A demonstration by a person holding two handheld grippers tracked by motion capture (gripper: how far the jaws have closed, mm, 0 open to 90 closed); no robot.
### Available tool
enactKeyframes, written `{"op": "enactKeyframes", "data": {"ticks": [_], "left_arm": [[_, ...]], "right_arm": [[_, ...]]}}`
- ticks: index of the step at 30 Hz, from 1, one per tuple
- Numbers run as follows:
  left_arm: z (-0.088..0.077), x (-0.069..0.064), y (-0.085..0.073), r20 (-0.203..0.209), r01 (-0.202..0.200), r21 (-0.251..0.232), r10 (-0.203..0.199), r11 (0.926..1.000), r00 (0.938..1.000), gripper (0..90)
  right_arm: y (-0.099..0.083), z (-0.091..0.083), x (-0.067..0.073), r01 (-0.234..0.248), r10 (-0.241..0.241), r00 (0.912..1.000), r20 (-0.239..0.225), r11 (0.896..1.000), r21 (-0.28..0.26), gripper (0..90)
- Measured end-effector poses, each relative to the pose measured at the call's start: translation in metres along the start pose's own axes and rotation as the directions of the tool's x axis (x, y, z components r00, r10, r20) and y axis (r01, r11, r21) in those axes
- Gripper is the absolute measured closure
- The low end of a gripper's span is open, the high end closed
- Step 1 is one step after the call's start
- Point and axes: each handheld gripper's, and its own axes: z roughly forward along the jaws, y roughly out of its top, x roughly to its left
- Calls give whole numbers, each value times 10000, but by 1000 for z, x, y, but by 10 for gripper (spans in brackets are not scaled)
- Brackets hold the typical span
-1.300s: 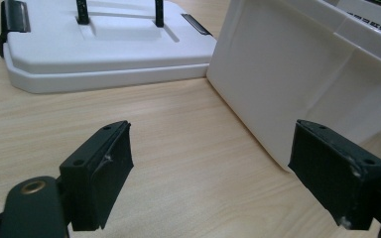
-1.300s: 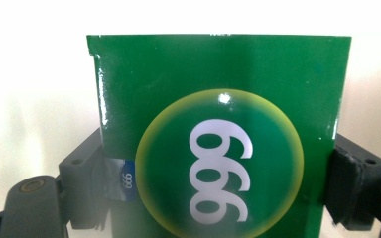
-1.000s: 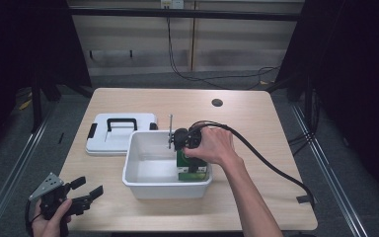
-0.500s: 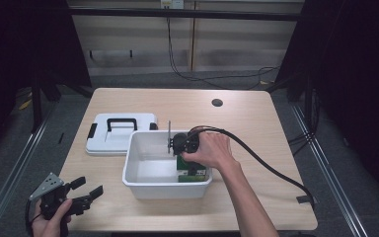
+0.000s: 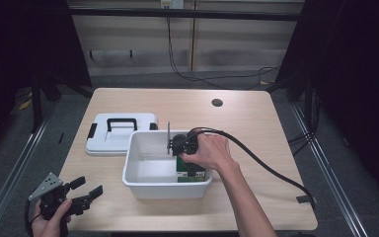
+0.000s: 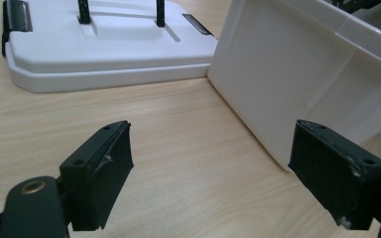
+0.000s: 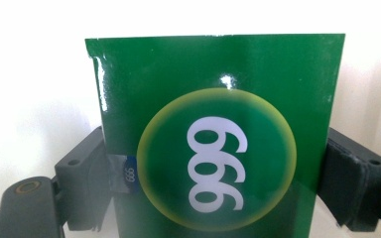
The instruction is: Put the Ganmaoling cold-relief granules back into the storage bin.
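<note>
The right tool (image 5: 187, 157) has sunk lower into the white bin (image 5: 150, 185) than a second ago, its jaws clamped on the sides of the green box (image 7: 218, 139), which now sits at the bin's near right corner, probably on or close to the floor. Release looks due next. The left tool (image 5: 76, 195) hangs wide and idle off the tabletop's (image 5: 256, 123) near left corner, lid (image 6: 104, 54) untouched beyond.
</note>
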Motion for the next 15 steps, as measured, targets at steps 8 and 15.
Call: {"op": "enactKeyframes", "data": {"ticks": [8, 15], "left_arm": [[1, 0, 0, -16, 58, -7, -58, 10000, 10000, 164], [1, 1, 0, -7, 136, -18, -136, 9999, 9999, 164]], "right_arm": [[0, 0, -3, -17, 16, 9999, 132, 9999, 120, 127], [-2, -2, -3, 219, -213, 9995, -230, 9994, 257, 94]]}}
